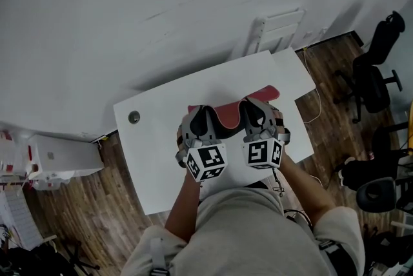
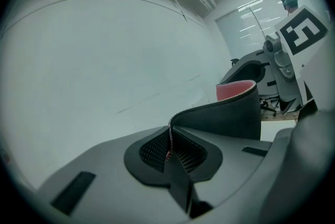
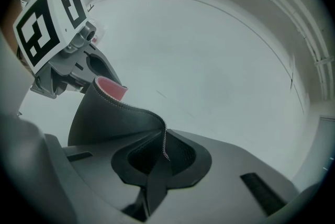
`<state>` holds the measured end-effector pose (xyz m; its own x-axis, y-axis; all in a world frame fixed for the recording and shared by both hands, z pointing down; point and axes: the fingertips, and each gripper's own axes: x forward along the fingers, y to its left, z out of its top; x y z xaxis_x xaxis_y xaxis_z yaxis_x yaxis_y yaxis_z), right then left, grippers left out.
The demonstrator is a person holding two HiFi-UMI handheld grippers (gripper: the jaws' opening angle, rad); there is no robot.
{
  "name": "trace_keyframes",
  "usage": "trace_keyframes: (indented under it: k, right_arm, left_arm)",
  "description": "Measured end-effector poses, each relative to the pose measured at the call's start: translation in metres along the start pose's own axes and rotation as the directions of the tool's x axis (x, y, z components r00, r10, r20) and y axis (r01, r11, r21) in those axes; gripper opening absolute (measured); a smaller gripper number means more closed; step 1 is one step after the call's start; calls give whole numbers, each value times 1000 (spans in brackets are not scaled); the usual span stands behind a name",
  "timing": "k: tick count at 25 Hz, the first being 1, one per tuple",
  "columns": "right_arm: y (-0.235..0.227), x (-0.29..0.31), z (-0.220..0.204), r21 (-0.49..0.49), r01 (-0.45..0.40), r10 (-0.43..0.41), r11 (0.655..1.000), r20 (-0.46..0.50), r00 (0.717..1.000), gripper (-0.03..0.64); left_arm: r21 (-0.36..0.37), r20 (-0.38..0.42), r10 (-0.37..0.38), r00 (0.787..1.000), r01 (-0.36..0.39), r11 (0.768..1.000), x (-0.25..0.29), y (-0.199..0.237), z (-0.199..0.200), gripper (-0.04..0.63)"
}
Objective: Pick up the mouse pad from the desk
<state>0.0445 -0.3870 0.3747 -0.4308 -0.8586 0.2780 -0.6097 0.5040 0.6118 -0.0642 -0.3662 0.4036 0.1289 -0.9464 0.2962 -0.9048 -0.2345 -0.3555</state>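
The mouse pad [image 1: 227,115] sits at the middle of the head view, strung between the two claws above the white worktop [image 1: 158,139]. It is a thin, limp sheet. One face is red to pink, the other dark grey with a fine woven texture, and a line of pale stitching runs along the edge.

The left claw [image 1: 205,115] is pressed together on one end of the pad. In the left gripper view the stitched edge stands upright in the narrow slot between the ribbed pads. From there the sheet sweeps toward the right of the frame, dark side facing the camera, with a strip of the pink face showing at its far end.

The right claw [image 1: 258,110] pinches the other end in the same way, the edge standing on end between its pads. The sheet bows away to the upper left of the right gripper view, again with pink showing at the top.

Between the two grips the pad curves in a soft arc instead of lying flat.
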Motion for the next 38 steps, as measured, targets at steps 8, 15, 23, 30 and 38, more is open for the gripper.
trace_keyframes:
  k: [8, 15, 23, 30, 38]
  right_arm:
    - [-16, 1, 23, 64, 19, -22, 998, 47, 999, 54]
    - [-25, 3, 48, 93, 22, -30, 995, 84, 996, 54]
    - [-40, 3, 59, 110, 47, -60, 993, 121, 991, 54]
    - [-57, -6, 82, 165, 41, -69, 985, 172, 983, 54]
    - [-71, -20, 115, 294, -10, -71, 956, 264, 962, 52]
  left_arm:
    - [-56, 69, 7, 998, -3, 998, -5, 9, 30, 28]
    - [-74, 96, 37, 995, -30, 997, -4, 27, 45, 28]
    - [-118, 150, 38, 988, -20, 993, -8, 37, 65, 28]
    - [-120, 242, 42, 969, -13, 993, -20, 53, 107, 28]
    - [-200, 341, 67, 938, 2, 980, -46, 73, 150, 28]
